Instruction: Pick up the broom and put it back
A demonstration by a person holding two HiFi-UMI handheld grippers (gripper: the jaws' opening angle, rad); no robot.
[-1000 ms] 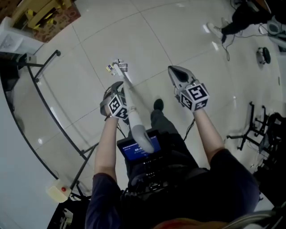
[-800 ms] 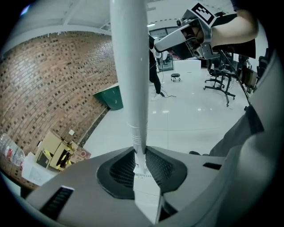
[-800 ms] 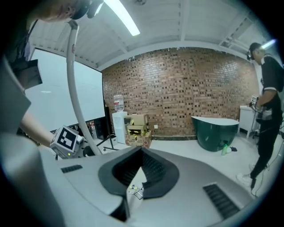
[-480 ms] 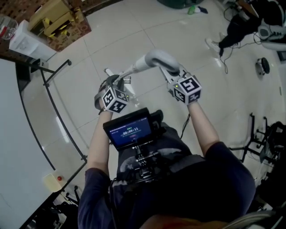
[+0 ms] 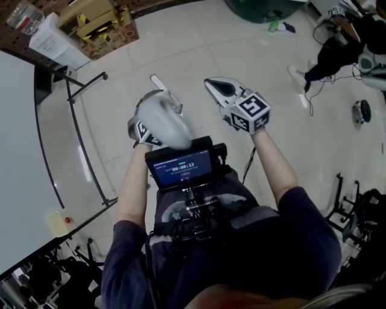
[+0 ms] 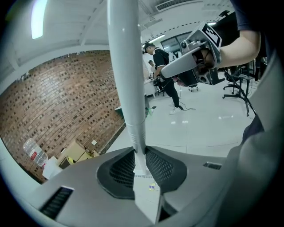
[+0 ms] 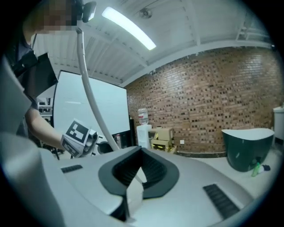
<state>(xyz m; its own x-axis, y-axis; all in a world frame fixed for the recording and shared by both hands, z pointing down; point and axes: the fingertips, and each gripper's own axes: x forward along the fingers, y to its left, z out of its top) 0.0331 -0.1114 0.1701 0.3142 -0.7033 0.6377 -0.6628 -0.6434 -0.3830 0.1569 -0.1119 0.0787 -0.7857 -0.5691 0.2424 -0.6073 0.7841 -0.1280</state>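
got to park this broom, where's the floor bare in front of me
The glossy white tiled floor ahead is bare, between the whiteboard on its black tube stand on the left and the person in black on the right. Crowded: cardboard boxes and dark green tub by the far wall, black stands at right.

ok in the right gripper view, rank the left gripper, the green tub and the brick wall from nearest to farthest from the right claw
1. left gripper, close by at lower left
2. green tub, across the floor at right
3. brick wall, behind the tub, farthest back
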